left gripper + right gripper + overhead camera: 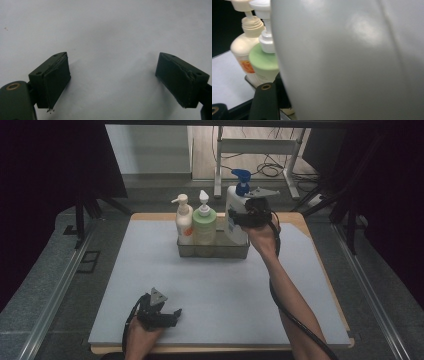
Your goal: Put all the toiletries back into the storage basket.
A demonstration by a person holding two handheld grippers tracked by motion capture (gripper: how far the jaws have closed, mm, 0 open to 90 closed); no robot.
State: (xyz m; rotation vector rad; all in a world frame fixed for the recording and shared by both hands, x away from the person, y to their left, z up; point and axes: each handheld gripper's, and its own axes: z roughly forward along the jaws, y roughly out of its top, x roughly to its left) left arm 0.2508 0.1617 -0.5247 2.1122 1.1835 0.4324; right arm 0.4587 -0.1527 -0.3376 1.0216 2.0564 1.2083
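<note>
A large white bottle (234, 217) with a blue pump head (241, 181) stands upright at the right end of a clear tray (215, 253). My right gripper (242, 219) is shut on its side from the right. Whether its base rests in the tray I cannot tell. In the right gripper view the white bottle (349, 60) looms very close, with one black jaw at its lower left. A cream pump bottle (183, 220) (242, 50) and a green one (204, 224) (264, 62) stand in the tray. My left gripper (172, 314) (112, 80) lies open on the mat, holding nothing.
A pale grey mat (215, 295) covers the wooden table (320, 270), whose edge shows at the right and front. Behind the tray are a metal desk frame (260, 150) and cables on the floor. Dark curtains flank both sides.
</note>
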